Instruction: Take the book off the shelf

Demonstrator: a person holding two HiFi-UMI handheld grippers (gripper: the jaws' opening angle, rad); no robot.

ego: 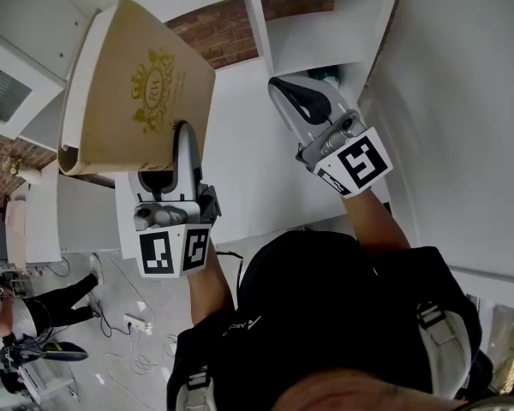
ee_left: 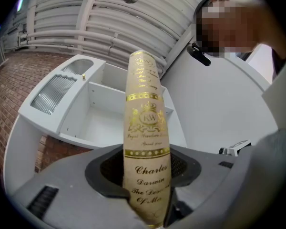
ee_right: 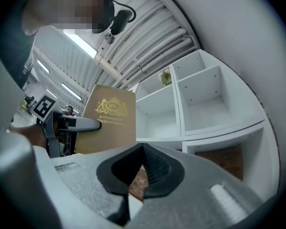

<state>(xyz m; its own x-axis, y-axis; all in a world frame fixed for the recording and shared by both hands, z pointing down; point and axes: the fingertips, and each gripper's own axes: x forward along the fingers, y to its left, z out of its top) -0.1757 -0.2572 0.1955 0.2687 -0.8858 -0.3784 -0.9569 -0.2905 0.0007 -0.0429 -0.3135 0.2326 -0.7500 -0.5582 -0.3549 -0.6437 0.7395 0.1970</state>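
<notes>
Tan book (ee_left: pixel 144 128) | spine foot hidden in left hand-held gripper (ee_left: pixel 145 168); title seemingly clipped

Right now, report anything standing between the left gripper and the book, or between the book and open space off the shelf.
Nothing visible does. The left gripper is clamped on the book, which is out of the white shelf. The right gripper, shut and empty, is off to the side.
</notes>
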